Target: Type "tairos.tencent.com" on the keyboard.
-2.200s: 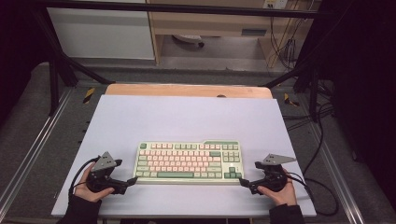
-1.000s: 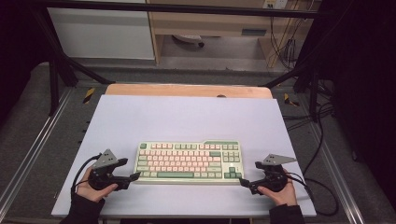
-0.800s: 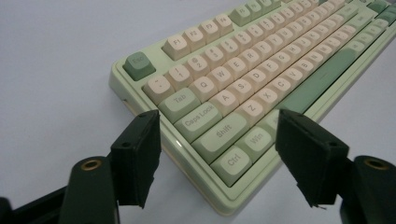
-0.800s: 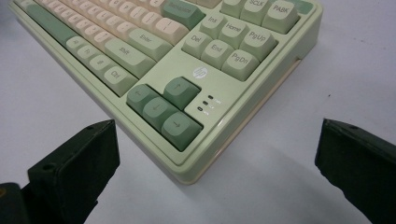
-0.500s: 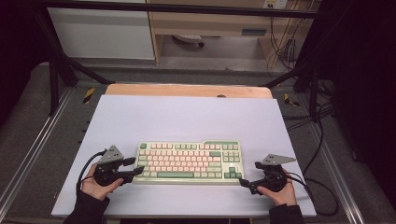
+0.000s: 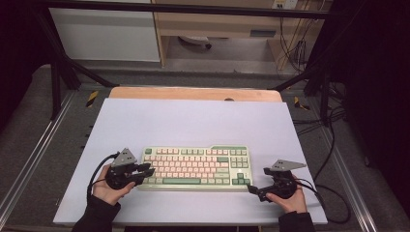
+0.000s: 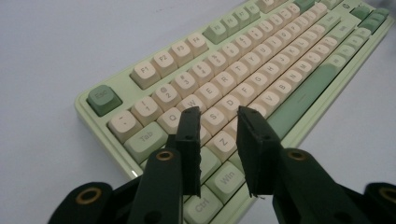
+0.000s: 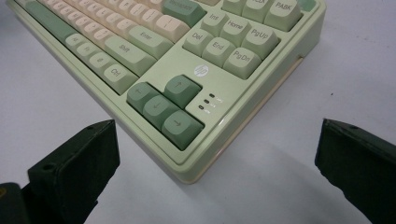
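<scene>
Left gripper (image 6: 145, 171) over keyboard (image 6: 196, 167), jaws narrowing

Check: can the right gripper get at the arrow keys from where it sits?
Probably yes. The right gripper sits at the keyboard's near right corner with jaws wide open and nothing between them. In the right gripper view the arrow keys lie just ahead, with bare table mat around the corner.

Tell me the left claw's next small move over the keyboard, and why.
Probably lower the left claw onto the keyboard. Its jaws have just been closing with nothing between them, and now stand narrowly apart above the A and S keys, not visibly pressing any.
</scene>
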